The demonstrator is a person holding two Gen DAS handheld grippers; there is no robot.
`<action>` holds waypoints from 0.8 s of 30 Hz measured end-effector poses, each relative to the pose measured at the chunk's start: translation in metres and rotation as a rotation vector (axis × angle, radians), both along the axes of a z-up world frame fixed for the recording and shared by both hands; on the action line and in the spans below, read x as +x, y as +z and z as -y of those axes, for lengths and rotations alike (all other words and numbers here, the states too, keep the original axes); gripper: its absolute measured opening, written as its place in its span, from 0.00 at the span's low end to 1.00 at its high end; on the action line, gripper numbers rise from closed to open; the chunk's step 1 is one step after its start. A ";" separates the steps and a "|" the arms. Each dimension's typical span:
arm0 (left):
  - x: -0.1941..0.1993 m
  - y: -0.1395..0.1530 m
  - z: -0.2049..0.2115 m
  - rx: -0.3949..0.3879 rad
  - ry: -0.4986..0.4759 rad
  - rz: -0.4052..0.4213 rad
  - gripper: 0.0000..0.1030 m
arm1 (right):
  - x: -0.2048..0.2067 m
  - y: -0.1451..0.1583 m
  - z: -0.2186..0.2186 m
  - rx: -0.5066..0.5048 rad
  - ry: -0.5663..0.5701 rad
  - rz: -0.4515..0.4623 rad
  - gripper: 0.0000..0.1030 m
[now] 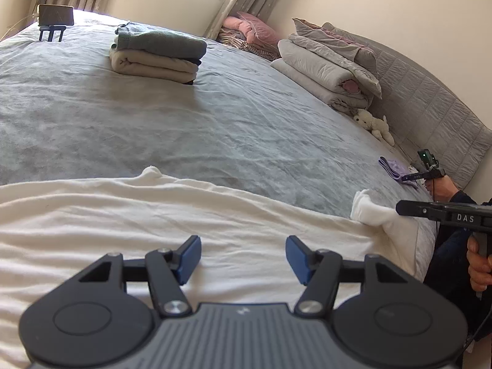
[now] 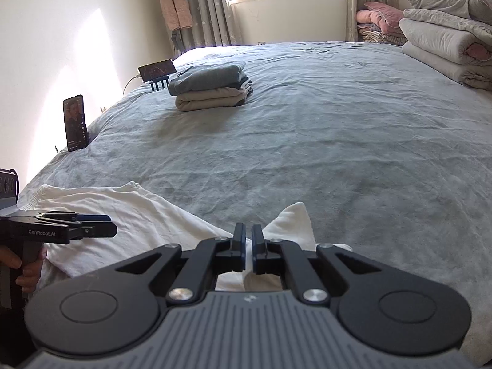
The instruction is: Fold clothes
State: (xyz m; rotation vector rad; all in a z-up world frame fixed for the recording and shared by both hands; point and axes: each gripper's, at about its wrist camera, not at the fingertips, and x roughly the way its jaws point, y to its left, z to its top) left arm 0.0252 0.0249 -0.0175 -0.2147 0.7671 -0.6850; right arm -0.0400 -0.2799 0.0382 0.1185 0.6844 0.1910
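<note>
A white garment (image 1: pixel 153 215) lies spread across the near edge of the grey bed (image 1: pixel 215 123). My left gripper (image 1: pixel 243 246) hovers just above its middle, open, with nothing between the blue pads. At the garment's right end, my right gripper (image 1: pixel 399 207) is shut on a bunched corner of the white cloth (image 1: pixel 373 210). In the right wrist view the right gripper (image 2: pixel 248 230) shows its fingers nearly together, with the white garment (image 2: pixel 292 221) poking out beyond them. The left gripper (image 2: pixel 104 224) is at the left edge over the same cloth, held by a hand (image 2: pixel 27 273).
A stack of folded clothes (image 1: pixel 156 55) sits mid-bed toward the far side. Folded quilts and pillows (image 1: pixel 332 61) line the padded headboard, with a white plush toy (image 1: pixel 373 124) and a purple item (image 1: pixel 393 167) below them. Two phones on stands (image 2: pixel 73 121) (image 2: pixel 156 69) stand along the bed's left edge.
</note>
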 end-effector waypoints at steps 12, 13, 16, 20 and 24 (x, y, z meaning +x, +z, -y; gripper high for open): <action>0.011 -0.005 -0.022 -0.072 0.039 -0.074 0.59 | 0.024 -0.005 -0.072 -0.024 0.228 -0.015 0.14; 0.011 -0.005 -0.022 -0.072 0.039 -0.076 0.59 | 0.024 -0.006 -0.073 -0.035 0.227 -0.019 0.14; 0.011 -0.005 -0.022 -0.069 0.038 -0.074 0.59 | 0.020 -0.008 -0.072 -0.063 0.219 -0.022 0.18; 0.011 -0.004 -0.021 -0.060 0.040 -0.069 0.61 | 0.014 -0.012 -0.071 -0.101 0.209 -0.026 0.46; 0.011 -0.005 -0.020 -0.051 0.044 -0.069 0.61 | 0.006 -0.012 -0.066 -0.129 0.191 -0.030 0.46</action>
